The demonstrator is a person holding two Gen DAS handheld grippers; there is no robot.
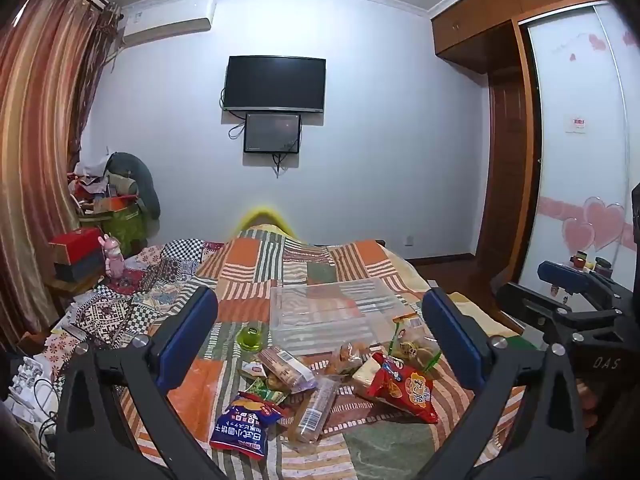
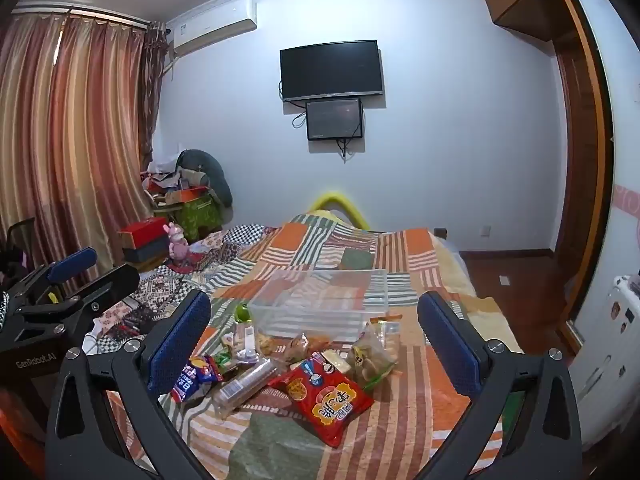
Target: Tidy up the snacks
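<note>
A heap of snacks lies on the patchwork bed. It holds a red packet (image 1: 404, 390) (image 2: 326, 396), a blue packet (image 1: 244, 424) (image 2: 192, 376), a clear cracker sleeve (image 1: 316, 408) (image 2: 246, 386), a bag of round biscuits (image 1: 414, 350) (image 2: 372, 354) and a green jelly cup (image 1: 251, 337) (image 2: 242, 312). A clear plastic box (image 1: 332, 312) (image 2: 320, 304) stands just behind the heap. My left gripper (image 1: 320, 344) is open and empty above the heap. My right gripper (image 2: 314, 344) is open and empty too, and shows at the right of the left wrist view (image 1: 568, 276).
The bed's quilt (image 1: 304, 256) runs toward the far wall with a TV (image 1: 274, 84). A cluttered side table with boxes (image 1: 76, 248) and a pink toy (image 1: 114, 258) stands left. A wardrobe (image 1: 576, 140) is right, with floor (image 2: 512, 272) beside the bed.
</note>
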